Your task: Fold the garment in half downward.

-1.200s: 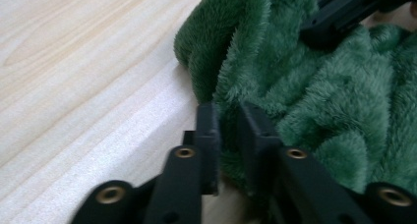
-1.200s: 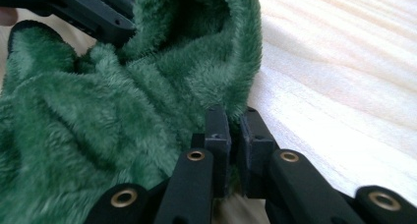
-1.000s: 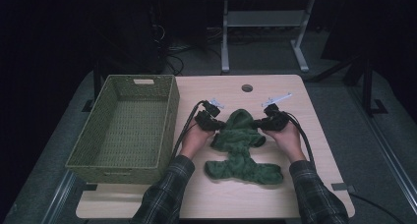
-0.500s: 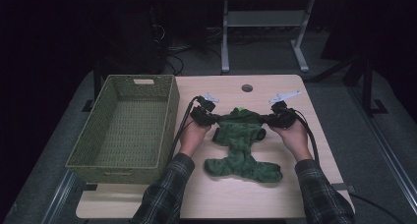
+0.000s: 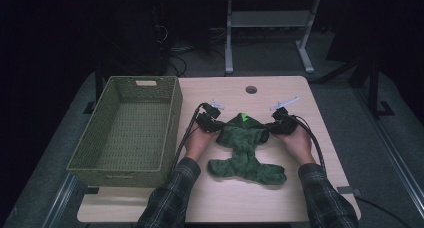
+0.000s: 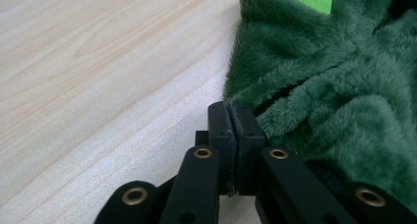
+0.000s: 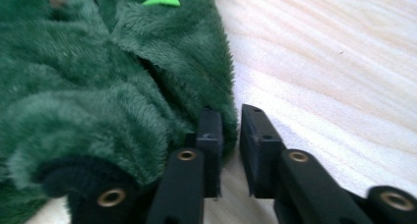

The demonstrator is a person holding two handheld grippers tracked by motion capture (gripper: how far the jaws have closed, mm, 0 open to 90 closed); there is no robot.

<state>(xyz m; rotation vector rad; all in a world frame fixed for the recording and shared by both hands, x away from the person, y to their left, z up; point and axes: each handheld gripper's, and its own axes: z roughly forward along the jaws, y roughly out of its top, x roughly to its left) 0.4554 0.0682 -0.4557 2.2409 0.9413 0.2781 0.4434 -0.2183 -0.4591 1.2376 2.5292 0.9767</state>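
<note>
Pale wooden table, green fleece garment between left gripper, pinching its edge, and right gripper, jaws just parting, edge between.

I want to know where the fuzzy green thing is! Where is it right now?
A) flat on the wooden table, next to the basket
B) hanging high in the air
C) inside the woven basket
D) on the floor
A: the green fleece garment lies on the wooden table, to the right of the woven basket, with the left gripper and the right gripper at its two sides.
</note>
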